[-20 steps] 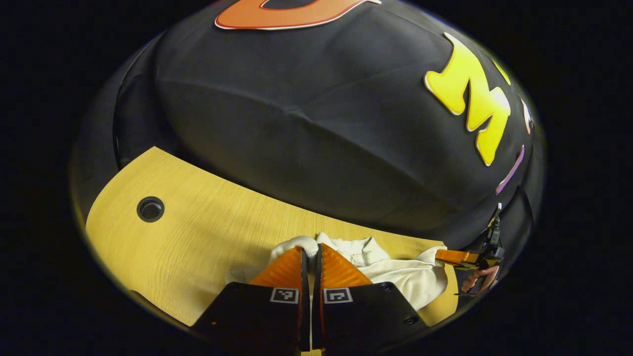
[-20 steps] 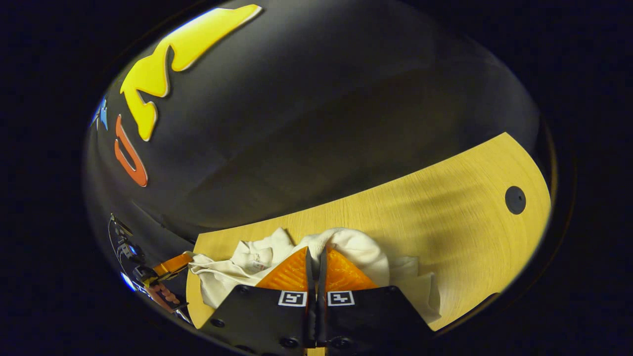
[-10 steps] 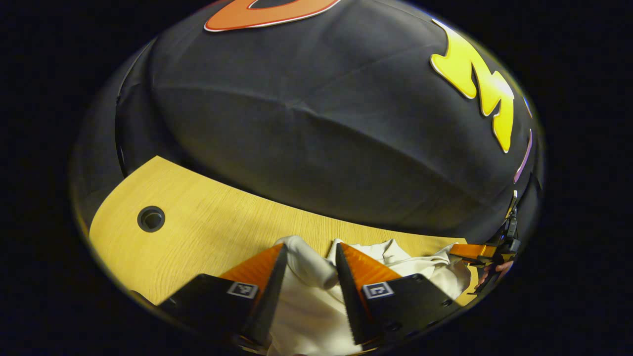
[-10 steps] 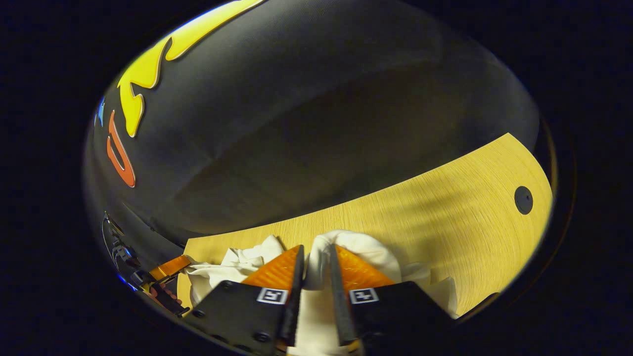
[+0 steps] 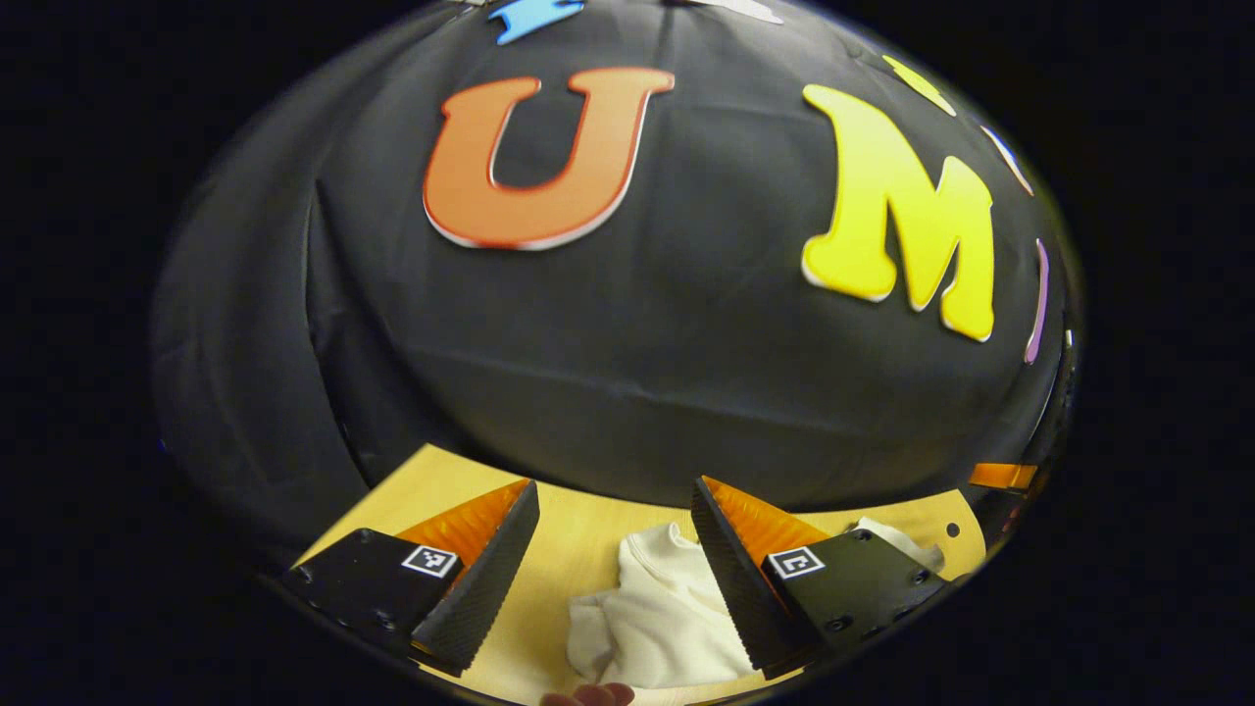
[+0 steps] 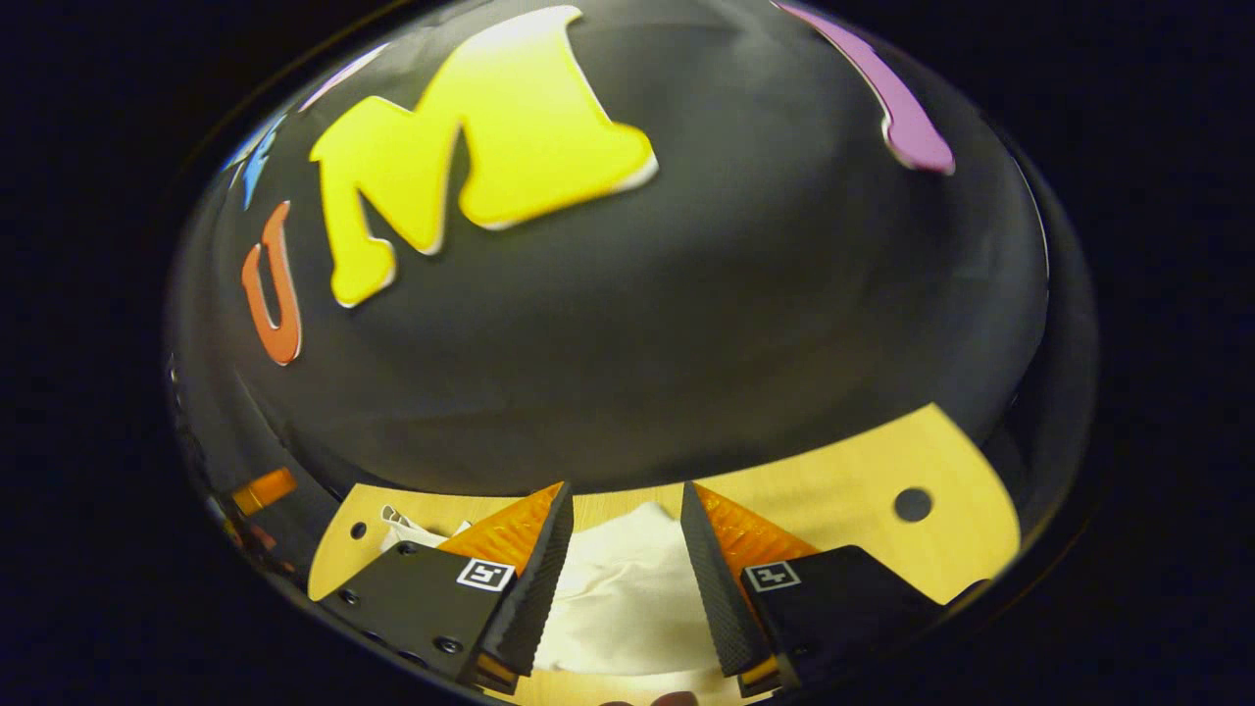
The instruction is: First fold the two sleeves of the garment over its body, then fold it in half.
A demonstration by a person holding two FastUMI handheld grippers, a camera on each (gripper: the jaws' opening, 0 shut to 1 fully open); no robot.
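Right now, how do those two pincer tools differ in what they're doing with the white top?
The left gripper has wider-spread jaws than the right gripper. In the left gripper view the white garment bunches toward one jaw, wooden table beside it; in the right gripper view cloth fills the gap. Shared: both are open, above the garment, gripping nothing.

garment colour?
Off-white, plain, no visible pattern: the garment shows best in the left gripper view, lying on the light wood table.
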